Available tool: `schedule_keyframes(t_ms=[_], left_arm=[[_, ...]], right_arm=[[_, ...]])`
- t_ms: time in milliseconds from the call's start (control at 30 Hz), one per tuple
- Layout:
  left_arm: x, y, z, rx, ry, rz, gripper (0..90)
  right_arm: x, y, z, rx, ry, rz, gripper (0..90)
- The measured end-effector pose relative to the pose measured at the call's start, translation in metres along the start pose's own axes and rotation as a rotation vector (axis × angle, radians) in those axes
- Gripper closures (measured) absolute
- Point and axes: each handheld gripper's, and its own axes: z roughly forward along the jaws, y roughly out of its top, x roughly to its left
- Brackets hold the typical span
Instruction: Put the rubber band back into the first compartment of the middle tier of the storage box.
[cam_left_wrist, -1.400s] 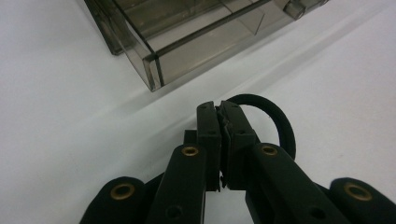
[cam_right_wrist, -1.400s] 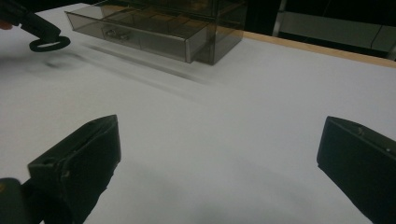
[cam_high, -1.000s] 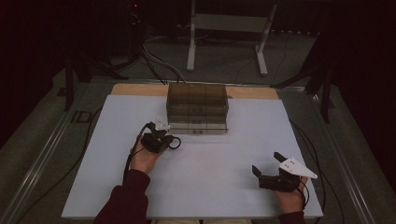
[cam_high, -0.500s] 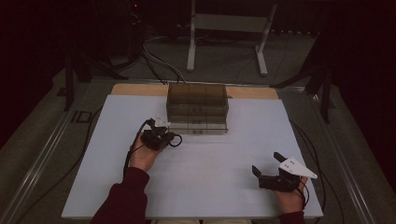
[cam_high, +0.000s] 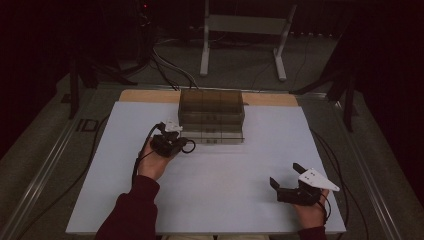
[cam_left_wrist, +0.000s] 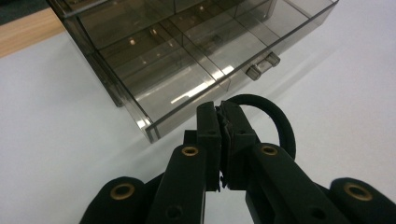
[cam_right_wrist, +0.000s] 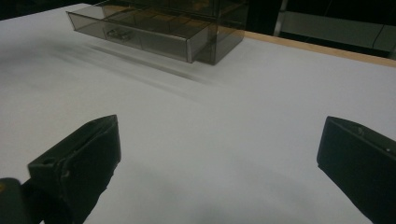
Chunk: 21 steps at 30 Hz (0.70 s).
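Observation:
A smoky see-through drawer unit (cam_high: 211, 107) stands at the back middle of the white table, its bottom drawer (cam_high: 220, 136) pulled out. My left gripper (cam_high: 172, 142) hovers at the drawer's front left corner, shut on a black rubbery ring (cam_high: 189, 146). In the left gripper view the jaws (cam_left_wrist: 219, 109) pinch the ring (cam_left_wrist: 280, 121) just short of the open drawer (cam_left_wrist: 177, 79), whose compartments look bare. My right gripper (cam_high: 286, 176) rests near the table's front right, open, with nothing between its jaws (cam_right_wrist: 219, 149).
The white table top (cam_high: 225, 175) spreads between the two hands. A wooden strip (cam_high: 145, 95) runs behind the drawer unit. The drawer has a small handle (cam_left_wrist: 263, 65). Cables and a metal stand (cam_high: 240, 25) lie on the dark floor beyond.
The left hand has crept slightly toward the drawer with the ring still pinched. The right hand has stayed where it was.

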Motion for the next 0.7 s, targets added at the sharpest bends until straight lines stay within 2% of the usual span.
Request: schedule_keyframes(t_ms=[333, 700], left_arm=[[0.001, 0.01, -0.003, -0.011, -0.001, 0.006, 88.4], [0.009, 0.022, -0.007, -0.025, 0.016, 0.002, 88.4]], right_arm=[[0.0, 0.0, 0.0, 0.001, 0.002, 0.001, 0.2], [0.0, 0.0, 0.0, 0.002, 0.004, -0.001, 0.3]])
